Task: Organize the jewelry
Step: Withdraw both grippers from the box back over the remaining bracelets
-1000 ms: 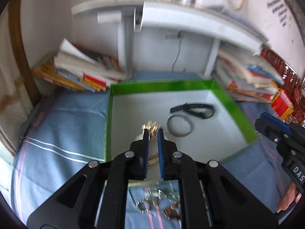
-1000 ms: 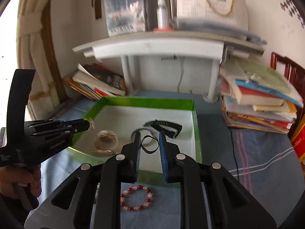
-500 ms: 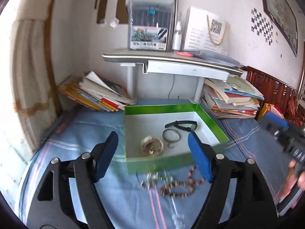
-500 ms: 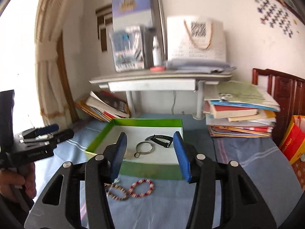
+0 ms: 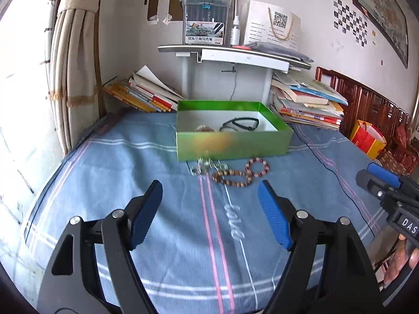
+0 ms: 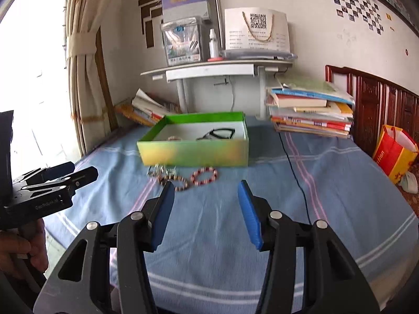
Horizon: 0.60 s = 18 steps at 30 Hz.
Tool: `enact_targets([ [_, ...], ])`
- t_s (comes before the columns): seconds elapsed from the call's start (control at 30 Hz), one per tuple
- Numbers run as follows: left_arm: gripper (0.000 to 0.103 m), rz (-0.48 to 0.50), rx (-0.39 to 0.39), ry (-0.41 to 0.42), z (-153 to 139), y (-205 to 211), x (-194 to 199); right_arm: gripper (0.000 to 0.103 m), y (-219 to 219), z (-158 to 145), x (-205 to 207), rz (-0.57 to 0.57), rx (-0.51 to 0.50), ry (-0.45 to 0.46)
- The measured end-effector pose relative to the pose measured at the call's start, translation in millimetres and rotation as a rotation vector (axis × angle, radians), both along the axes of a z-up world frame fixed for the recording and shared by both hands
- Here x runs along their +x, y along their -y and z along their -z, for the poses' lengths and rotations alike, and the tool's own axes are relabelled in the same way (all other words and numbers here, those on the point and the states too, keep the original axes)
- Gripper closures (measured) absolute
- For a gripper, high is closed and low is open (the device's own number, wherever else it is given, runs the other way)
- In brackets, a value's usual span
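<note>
A green box [image 5: 231, 142] stands on the blue bedsheet; a black band [image 5: 243, 123] and a beige bracelet [image 5: 205, 128] lie inside it. In front of the box lie a silver chain piece [image 5: 207, 168], a brown bead bracelet [image 5: 231, 178] and a red bead bracelet [image 5: 258, 167]. My left gripper [image 5: 209, 184] hangs open and empty, well short of them. The right wrist view shows the box [image 6: 193, 153], the red bracelet [image 6: 204, 176] and the brown bracelet [image 6: 175, 181]. My right gripper [image 6: 206, 187] is open and empty just short of them.
Book stacks [image 5: 306, 104] [image 5: 142, 93] flank a white shelf stand [image 5: 230, 55] behind the box. A black cable [image 6: 296, 172] runs across the sheet to the right. A red and yellow bag [image 6: 392, 154] sits by the wooden headboard [image 6: 379, 96]. A curtain [image 5: 76, 52] hangs at the left.
Both grippers have pulled back from over the box to well in front of it. Both jaws went from shut to open, and the pieces they carried now lie in the box.
</note>
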<state>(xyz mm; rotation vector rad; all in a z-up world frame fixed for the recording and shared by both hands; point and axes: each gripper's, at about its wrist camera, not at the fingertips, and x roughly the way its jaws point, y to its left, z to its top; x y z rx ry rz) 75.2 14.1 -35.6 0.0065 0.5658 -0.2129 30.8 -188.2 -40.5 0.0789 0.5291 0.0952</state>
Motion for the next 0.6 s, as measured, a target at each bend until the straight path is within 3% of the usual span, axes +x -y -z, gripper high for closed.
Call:
enact_targets([
  [0.2,0.028,-0.003,0.01,-0.004,6,-1,-22,0.053,-7,-3,-18,-0.014,-0.007,0.017],
  [0.6,0.028,0.004,0.019,-0.001,3,-2,-24,0.053,-11,-3,-19,-0.015,-0.009,0.017],
])
